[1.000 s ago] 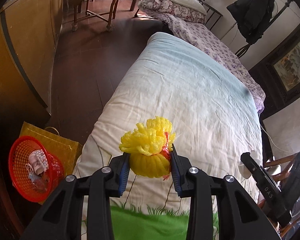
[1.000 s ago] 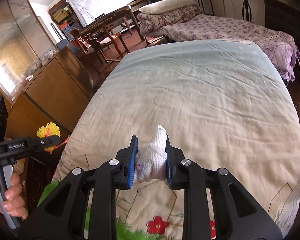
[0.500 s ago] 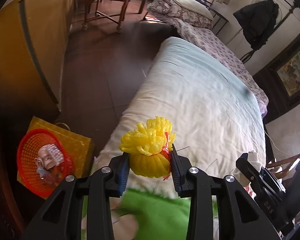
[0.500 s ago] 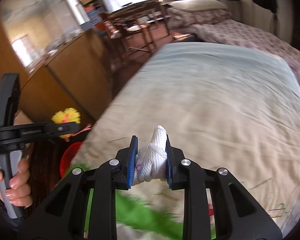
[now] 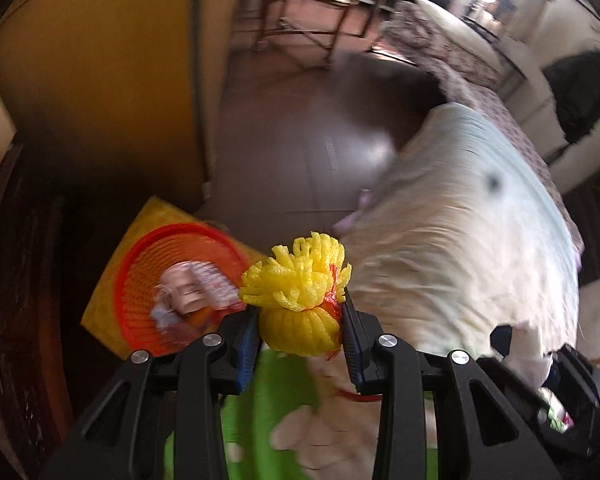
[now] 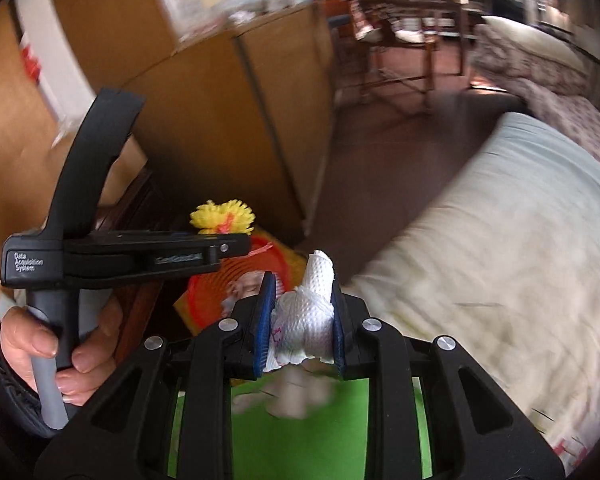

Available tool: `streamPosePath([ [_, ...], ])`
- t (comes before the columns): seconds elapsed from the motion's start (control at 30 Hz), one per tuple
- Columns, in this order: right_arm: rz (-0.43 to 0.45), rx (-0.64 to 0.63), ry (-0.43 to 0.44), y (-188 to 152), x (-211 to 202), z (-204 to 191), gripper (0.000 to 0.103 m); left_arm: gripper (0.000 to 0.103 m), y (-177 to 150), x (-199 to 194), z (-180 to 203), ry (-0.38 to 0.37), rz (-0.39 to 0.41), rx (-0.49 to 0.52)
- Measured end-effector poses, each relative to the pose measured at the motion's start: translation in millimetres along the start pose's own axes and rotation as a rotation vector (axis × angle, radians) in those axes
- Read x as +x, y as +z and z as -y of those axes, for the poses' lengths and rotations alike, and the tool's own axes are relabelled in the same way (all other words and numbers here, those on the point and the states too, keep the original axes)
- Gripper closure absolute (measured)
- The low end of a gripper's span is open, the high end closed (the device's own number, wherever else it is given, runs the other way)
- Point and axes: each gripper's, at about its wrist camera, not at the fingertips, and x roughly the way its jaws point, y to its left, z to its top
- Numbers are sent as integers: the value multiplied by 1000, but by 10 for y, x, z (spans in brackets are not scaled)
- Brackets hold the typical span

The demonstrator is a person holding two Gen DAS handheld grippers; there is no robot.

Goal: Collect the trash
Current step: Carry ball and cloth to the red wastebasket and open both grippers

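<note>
Left tool: clamped on yellow foam fruit net, held off the bed's foot corner, near red basket on the floor. Right tool: clamped on white paper wad, over the same corner. Risk: light pieces released short of the basket could drift past its rim.

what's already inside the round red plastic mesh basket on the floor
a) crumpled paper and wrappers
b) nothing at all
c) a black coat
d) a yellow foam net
a: the round red plastic mesh basket holds crumpled paper and wrappers, while the yellow foam net sits clamped in the left gripper.
</note>
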Motion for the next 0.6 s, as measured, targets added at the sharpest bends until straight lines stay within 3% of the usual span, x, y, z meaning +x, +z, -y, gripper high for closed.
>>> streamPosePath([
  [0.33, -167, -143, 72, 241, 757, -769, 77, 67, 97, 118, -913, 74, -26, -139],
  [0.6, -270, -168, 103, 262, 1285, -1033, 77, 66, 90, 311, -1406, 107, -67, -222],
])
